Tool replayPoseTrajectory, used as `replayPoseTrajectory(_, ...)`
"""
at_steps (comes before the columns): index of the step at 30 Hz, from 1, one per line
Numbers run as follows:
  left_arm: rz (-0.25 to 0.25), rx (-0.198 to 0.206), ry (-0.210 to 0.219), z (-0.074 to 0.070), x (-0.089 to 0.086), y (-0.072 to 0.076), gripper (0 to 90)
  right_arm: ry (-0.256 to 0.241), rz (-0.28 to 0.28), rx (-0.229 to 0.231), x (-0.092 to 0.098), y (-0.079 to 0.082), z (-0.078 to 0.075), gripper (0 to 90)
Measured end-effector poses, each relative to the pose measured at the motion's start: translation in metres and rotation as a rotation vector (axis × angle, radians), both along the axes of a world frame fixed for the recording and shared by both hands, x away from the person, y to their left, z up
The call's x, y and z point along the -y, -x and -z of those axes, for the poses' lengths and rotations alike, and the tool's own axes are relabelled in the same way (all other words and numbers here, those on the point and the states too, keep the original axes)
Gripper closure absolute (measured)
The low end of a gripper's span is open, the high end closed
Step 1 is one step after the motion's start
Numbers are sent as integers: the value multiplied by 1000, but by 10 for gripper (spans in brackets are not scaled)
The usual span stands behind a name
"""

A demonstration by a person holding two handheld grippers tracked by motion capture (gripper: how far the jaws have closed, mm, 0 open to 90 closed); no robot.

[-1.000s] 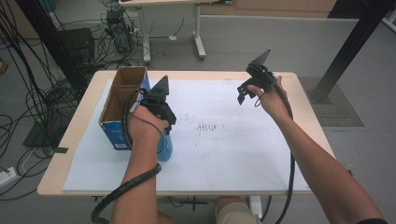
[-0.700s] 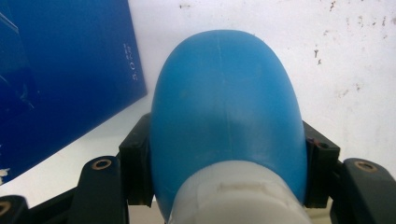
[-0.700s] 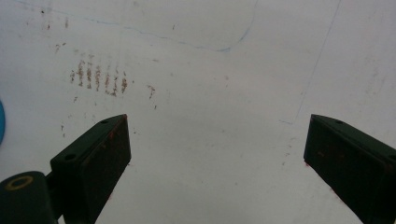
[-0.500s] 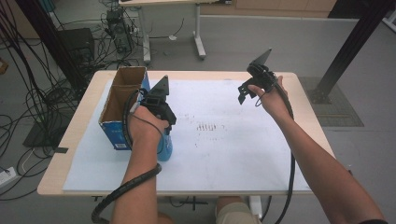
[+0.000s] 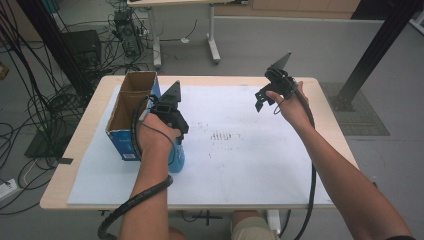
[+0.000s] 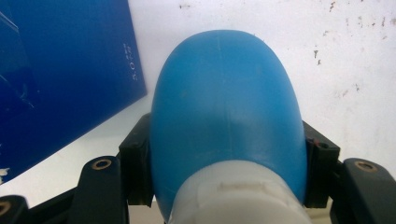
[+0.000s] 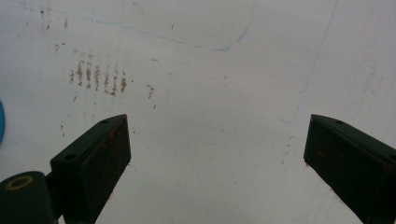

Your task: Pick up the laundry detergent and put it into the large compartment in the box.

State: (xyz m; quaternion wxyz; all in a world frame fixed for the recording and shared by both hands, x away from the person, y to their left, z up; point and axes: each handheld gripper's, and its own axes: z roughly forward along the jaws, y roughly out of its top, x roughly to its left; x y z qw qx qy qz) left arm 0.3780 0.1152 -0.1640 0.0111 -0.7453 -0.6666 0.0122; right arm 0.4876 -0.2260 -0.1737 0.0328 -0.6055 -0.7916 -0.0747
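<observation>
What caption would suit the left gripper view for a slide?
Left gripper jaws clamp a blue bottle over the white sheet, beside a blue box.

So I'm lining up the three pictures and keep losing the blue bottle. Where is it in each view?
High view: the blue bottle stands left of centre, below the left gripper, beside the box.
Left gripper view: the bottle sits in the middle, clamped between the jaws.
Right gripper view: a blue sliver at the left edge may be it; I cannot tell.
Shared landmark: the brown smudges on the white sheet.
</observation>
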Motion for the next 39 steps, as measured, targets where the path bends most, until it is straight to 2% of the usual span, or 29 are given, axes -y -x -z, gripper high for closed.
replayPoseTrajectory(37,-3,0,4,0,-1,-1,375,-4,-1,0,1,1,-1,71)
replayPoseTrajectory(39,-10,-2,20,-1,-4,-1,376,-5,-1,3,2,1,0,71)
